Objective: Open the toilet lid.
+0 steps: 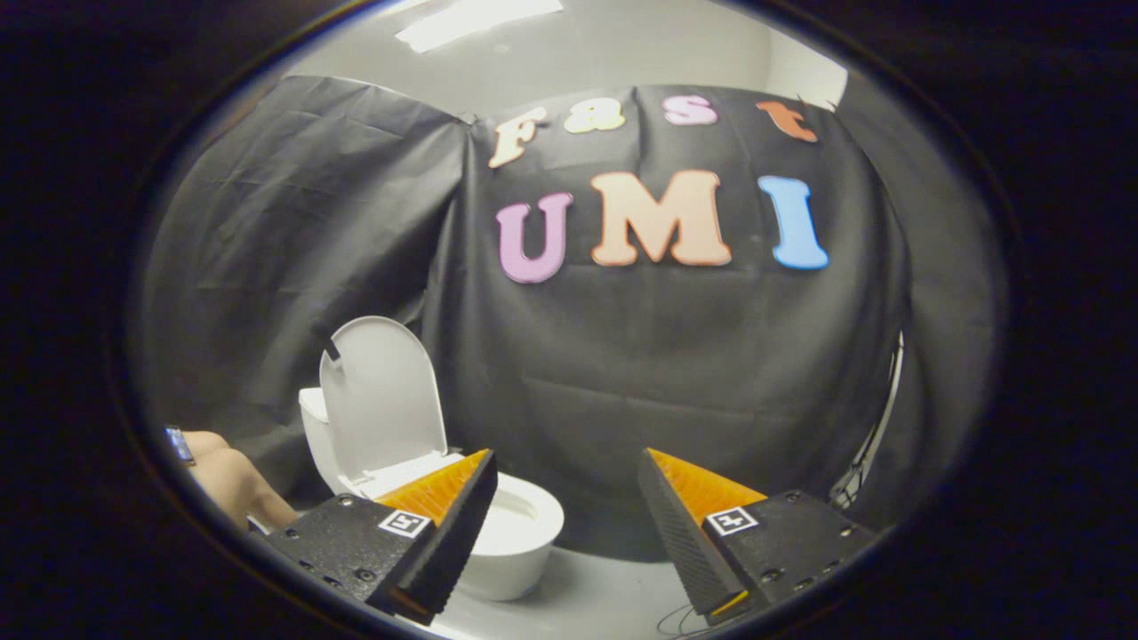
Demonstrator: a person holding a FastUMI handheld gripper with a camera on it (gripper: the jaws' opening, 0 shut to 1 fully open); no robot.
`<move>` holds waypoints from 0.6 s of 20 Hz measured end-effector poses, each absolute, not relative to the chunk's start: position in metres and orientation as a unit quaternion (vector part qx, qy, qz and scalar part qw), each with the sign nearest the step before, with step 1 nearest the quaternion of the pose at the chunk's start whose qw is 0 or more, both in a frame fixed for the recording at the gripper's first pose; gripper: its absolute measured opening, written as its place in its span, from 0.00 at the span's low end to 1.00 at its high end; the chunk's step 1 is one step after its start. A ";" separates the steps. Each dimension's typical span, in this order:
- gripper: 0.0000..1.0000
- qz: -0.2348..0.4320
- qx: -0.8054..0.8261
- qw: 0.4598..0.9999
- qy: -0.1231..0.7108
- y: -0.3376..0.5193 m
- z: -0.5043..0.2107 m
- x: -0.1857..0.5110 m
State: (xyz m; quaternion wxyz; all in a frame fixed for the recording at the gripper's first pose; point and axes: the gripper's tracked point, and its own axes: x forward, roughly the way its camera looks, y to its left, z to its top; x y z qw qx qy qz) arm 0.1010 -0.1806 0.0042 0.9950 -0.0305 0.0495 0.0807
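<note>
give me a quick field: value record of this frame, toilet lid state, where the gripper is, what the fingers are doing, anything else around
toilet lid: raised, standing upright over the bowl
toilet bowl: white, open, partly behind one finger
gripper: apart from the toilet, which sits off to one side beyond the fingers
fingers: spread wide, nothing between them, touching nothing
floor: pale, a thin cable lying near the other finger
person: a bare limb beside the toilet, holding a small dark device
task status: lid already looks open

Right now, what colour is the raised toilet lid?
White, plain to see in the gripper view: the toilet lid stands upright beyond the open fingers.
</note>
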 end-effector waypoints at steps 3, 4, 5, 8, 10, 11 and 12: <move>0.97 0.058 0.004 0.995 0.085 -0.182 -0.034 0.090; 0.97 0.055 0.009 0.994 0.095 -0.183 -0.045 0.087; 0.97 0.054 0.013 0.992 0.112 -0.184 -0.057 0.084; 0.97 0.052 0.040 0.990 0.123 -0.186 -0.072 0.075; 0.97 0.039 0.053 0.990 0.126 -0.192 -0.072 0.076; 0.97 0.032 0.055 0.990 0.123 -0.196 -0.070 0.075; 0.97 0.026 0.061 0.991 0.117 -0.197 -0.070 0.075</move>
